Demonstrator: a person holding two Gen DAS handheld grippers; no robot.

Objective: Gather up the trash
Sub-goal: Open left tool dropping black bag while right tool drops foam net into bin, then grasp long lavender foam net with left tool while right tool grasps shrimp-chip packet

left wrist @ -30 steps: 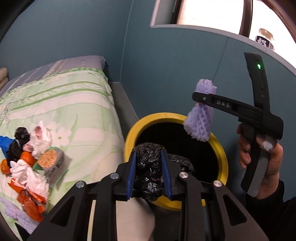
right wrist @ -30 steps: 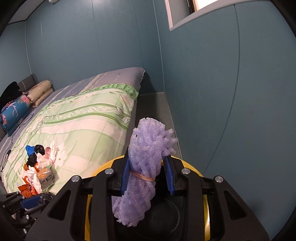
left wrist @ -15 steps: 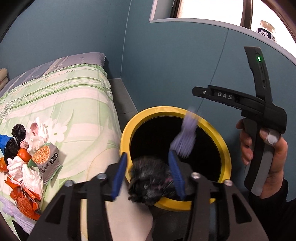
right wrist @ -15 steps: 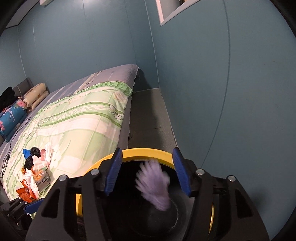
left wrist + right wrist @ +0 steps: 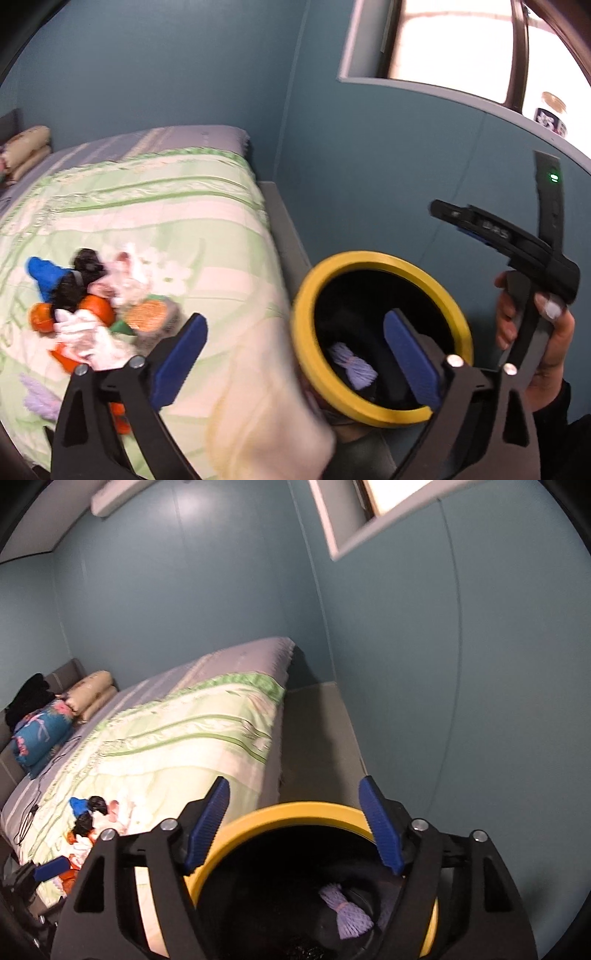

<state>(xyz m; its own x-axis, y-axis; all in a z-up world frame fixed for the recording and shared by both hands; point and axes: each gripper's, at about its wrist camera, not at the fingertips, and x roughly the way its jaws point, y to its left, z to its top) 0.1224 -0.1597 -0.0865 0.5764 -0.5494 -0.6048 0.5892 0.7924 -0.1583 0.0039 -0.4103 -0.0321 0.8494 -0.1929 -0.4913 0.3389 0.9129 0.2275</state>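
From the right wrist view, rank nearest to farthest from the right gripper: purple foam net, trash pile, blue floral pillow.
1. Purple foam net: in the yellow-rimmed bin, just below the opening right gripper.
2. Trash pile: on the bed, left.
3. Blue floral pillow: bedhead, far left.

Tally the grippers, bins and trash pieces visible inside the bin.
Black two-finger grippers with blue pads: 2, left gripper and right gripper, jaws opening, nothing held.
Yellow-rimmed round bin: 1
Purple foam net in the bin: 1; anything else there is too dark to tell.
Total: 4
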